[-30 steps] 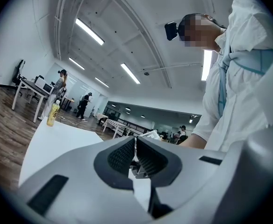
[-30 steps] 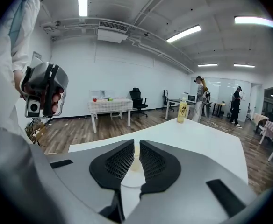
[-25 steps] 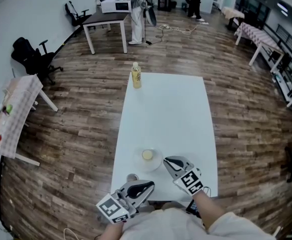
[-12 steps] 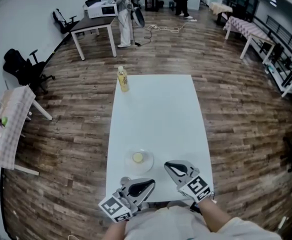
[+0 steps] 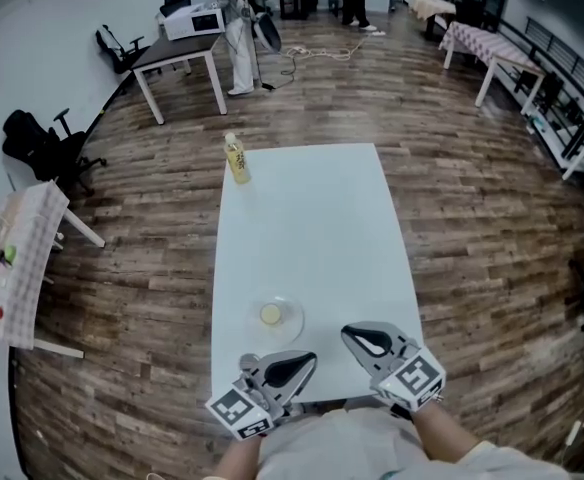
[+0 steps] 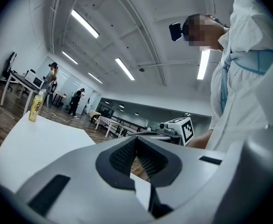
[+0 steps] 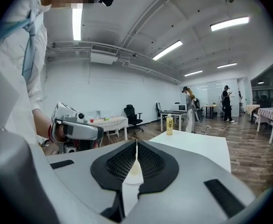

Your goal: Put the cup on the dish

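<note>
Beyond the closed, empty left tongs [image 5: 310, 359] and right tongs [image 5: 349, 333], the cup [image 5: 271, 314] on the dish [image 5: 294, 324] is barely discernible.

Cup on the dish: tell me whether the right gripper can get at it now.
Probably yes: only bare table lies between the right gripper and the cup on the dish, though its shut jaws must open first.

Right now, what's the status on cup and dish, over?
Left gripper, right gripper shut, fingers empty. Cup sitting on dish. Bottle at far corner, out of the way.
</note>
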The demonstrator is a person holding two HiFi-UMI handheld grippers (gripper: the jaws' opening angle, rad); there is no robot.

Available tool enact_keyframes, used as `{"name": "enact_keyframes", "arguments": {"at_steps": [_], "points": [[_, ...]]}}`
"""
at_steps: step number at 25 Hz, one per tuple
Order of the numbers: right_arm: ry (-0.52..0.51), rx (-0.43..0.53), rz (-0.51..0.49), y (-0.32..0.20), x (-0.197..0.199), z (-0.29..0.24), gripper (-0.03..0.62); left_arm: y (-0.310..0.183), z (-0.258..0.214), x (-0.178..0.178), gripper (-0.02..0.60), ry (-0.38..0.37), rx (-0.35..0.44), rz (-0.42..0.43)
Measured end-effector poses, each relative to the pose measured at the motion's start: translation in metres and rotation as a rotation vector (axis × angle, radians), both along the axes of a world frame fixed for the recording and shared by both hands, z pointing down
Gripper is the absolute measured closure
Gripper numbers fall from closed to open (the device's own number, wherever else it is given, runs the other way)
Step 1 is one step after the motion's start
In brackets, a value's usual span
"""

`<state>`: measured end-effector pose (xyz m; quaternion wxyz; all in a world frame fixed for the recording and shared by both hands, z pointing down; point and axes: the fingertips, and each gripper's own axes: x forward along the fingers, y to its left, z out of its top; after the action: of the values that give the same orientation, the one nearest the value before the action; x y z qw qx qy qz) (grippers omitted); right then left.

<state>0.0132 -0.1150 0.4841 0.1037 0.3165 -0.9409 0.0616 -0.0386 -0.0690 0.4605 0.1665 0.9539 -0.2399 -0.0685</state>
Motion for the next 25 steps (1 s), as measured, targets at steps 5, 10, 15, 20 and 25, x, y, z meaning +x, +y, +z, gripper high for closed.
{"name": "enact_keyframes", "arguments": {"at_steps": [5, 10, 15, 20, 25], "points": [[-0.031, 0.011, 0.022, 0.009, 0.015, -0.014, 0.557, -0.003, 0.0, 0.01, 0.58, -0.013, 0.004, 0.02], [-0.051, -0.013, 0.048, 0.021, 0.029, -0.02, 0.557, -0.002, -0.001, 0.021, 0.58, -0.021, 0.0, 0.048], [-0.049, -0.01, 0.064, 0.023, 0.035, -0.02, 0.56, -0.002, 0.0, 0.032, 0.58, -0.031, 0.002, 0.077], [-0.05, -0.003, 0.083, 0.022, 0.038, -0.024, 0.563, 0.0, -0.001, 0.039, 0.58, -0.036, 0.004, 0.097], [-0.053, -0.011, 0.09, 0.022, 0.04, -0.022, 0.563, 0.002, 0.001, 0.038, 0.58, -0.038, -0.003, 0.099]]}}
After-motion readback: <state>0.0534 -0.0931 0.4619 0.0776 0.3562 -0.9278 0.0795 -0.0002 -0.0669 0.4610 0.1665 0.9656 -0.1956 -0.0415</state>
